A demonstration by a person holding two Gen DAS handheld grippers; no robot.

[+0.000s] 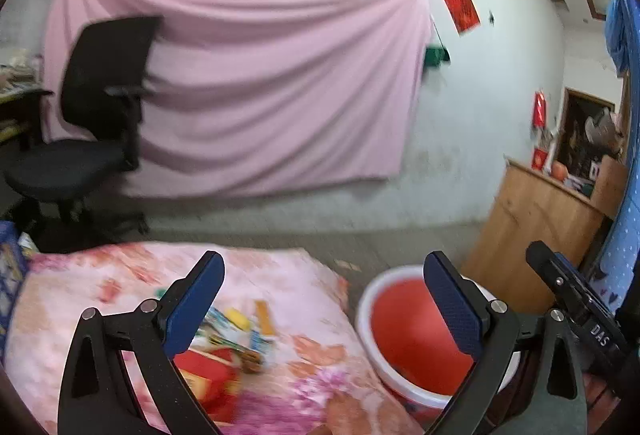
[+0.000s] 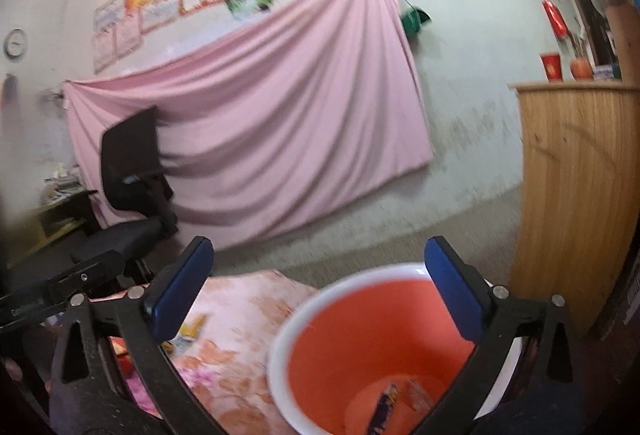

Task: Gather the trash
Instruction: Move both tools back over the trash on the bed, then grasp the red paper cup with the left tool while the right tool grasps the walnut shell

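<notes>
An orange bucket (image 2: 380, 335) with a white rim stands beside a floral pink cloth (image 1: 280, 283). A few wrappers (image 2: 394, 399) lie at its bottom. My right gripper (image 2: 320, 287) hangs over the bucket's mouth, open, nothing between its blue pads. My left gripper (image 1: 324, 295) is open and empty too, above the cloth's right part next to the bucket (image 1: 408, 331). A heap of trash (image 1: 236, 335) lies on the cloth under it: yellow and blue wrappers and a red packet (image 1: 204, 375). The other gripper (image 1: 576, 295) shows at the right edge of the left wrist view.
A black office chair (image 1: 92, 123) stands at the left before a pink sheet (image 1: 260, 75) hung on the wall. A wooden cabinet (image 2: 576, 195) rises right of the bucket. Grey floor (image 2: 380, 235) lies between cloth and wall. A person's hand (image 1: 352, 415) shows low.
</notes>
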